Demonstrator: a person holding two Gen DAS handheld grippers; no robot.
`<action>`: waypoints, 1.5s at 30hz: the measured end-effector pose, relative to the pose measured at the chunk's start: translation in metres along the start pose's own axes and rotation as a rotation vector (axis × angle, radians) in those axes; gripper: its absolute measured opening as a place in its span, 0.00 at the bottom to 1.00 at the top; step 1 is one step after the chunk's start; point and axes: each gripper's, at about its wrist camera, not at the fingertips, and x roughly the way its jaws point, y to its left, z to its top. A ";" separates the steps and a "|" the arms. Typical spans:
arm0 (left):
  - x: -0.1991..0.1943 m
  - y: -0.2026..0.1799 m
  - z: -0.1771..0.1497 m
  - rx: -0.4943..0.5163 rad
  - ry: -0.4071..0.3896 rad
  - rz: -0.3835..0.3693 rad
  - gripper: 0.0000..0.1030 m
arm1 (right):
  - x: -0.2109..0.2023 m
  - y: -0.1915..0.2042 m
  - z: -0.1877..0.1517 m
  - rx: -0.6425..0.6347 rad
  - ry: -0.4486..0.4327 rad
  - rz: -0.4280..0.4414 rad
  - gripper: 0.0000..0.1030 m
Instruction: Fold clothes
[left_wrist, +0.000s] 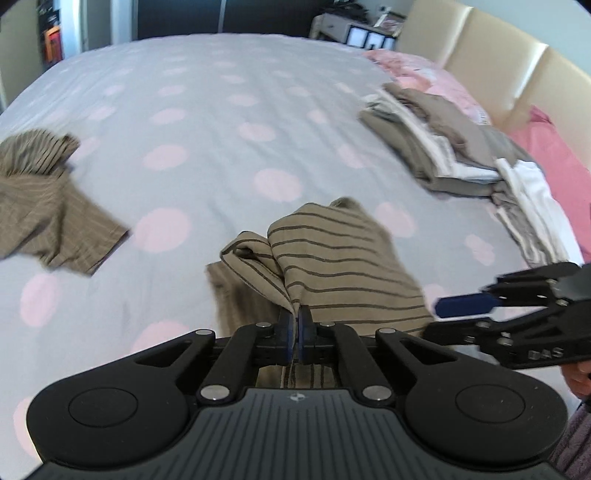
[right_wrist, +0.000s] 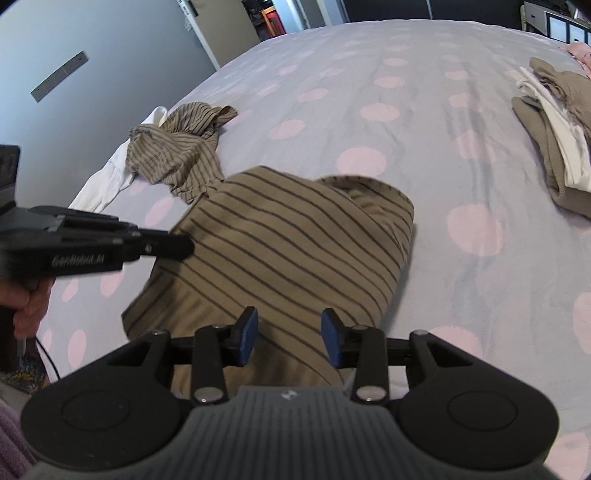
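Two striped garments (right_wrist: 280, 243) (right_wrist: 177, 147) — one folded pile (left_wrist: 454, 147) — two grippers (left_wrist: 294, 332) (right_wrist: 289, 338).

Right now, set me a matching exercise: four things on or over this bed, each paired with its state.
Things:
1. left gripper
2. right gripper
3. crumpled striped garment
4. folded pile

States:
A. stacked near the headboard
B. fingers apart over the striped shirt, gripping nothing
C. lying bunched up, untouched
D. fingers shut on a pinch of the striped shirt

Pairs: 1-D, 2-B, 3-C, 4-A
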 end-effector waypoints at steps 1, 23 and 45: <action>0.004 0.004 -0.003 -0.005 0.017 0.011 0.01 | 0.001 0.000 -0.001 -0.008 0.002 0.008 0.40; 0.015 0.013 -0.032 -0.001 0.072 0.077 0.05 | -0.025 0.017 -0.046 -0.267 -0.061 -0.144 0.41; 0.010 -0.031 -0.054 0.084 0.067 0.099 0.09 | 0.020 0.041 -0.108 -0.204 -0.142 -0.306 0.47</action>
